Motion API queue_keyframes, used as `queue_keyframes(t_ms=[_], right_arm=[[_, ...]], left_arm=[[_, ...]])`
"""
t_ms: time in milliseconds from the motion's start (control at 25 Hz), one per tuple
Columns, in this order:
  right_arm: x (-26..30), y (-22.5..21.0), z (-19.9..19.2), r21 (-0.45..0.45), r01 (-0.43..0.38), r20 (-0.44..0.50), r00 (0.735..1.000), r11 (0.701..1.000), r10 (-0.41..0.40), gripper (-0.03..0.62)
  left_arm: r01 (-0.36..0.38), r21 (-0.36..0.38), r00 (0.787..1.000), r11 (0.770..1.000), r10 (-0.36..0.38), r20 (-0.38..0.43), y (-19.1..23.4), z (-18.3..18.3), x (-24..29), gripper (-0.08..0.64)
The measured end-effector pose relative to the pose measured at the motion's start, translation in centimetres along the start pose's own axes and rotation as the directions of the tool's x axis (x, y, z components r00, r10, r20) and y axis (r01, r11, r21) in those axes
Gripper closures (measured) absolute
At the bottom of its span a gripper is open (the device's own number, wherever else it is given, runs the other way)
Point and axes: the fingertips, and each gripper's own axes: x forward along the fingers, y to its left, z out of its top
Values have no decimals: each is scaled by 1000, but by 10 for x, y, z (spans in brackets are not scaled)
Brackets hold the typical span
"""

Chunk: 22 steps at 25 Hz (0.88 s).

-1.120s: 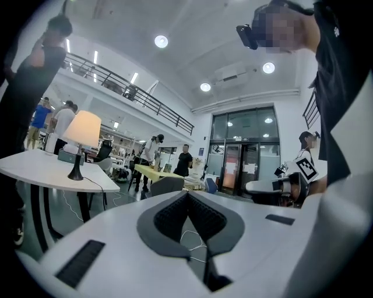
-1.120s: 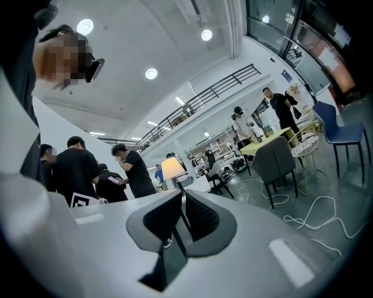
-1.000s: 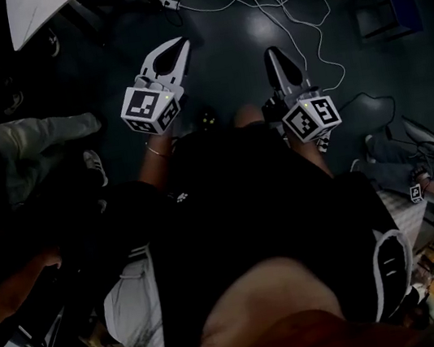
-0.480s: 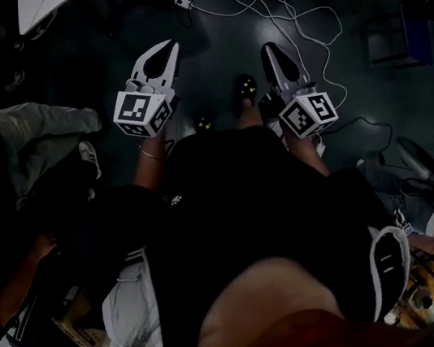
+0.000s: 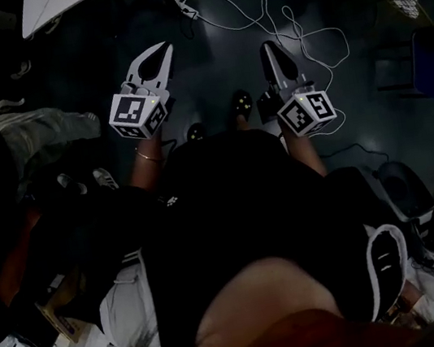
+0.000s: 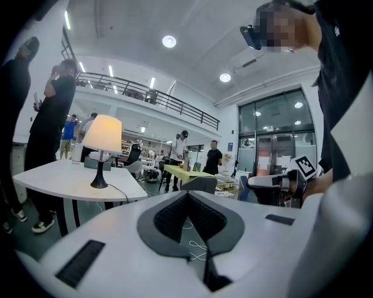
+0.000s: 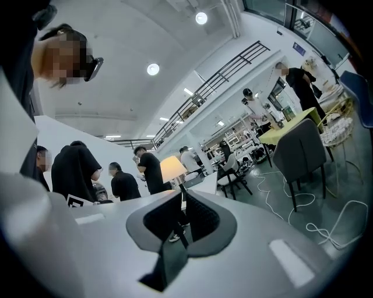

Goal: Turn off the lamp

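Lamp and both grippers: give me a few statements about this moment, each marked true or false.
1. The lamp is lit. True.
2. The lamp stands on the floor. False: it stands on a white table.
3. The right gripper is clamped on the lamp. False: it is shut on nothing, and the lamp stands well beyond it.
4. The left gripper holds nothing. True.

Head view: steeply down at floor [image 5: 213,54]. Both gripper views: level, sharing distant lamp [image 6: 103,134].
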Motion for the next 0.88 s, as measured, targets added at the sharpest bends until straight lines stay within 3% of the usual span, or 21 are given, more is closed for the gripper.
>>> queue_keyframes(t_ms=[280,600,880], right_arm=[[5,-53,40,2,-3,-12,1000,1000,3,592],[23,-105,49,22,-92,-88,992,996,93,591],[52,-105,39,24,-194,-142,971,981,195,591]], left_arm=[[3,22,1000,1000,-3,17,-25,16,62,554],[-158,25,987,987,158,16,-23,10,83,554],[-284,-25,959,958,284,-6,-11,-2,50,554]])
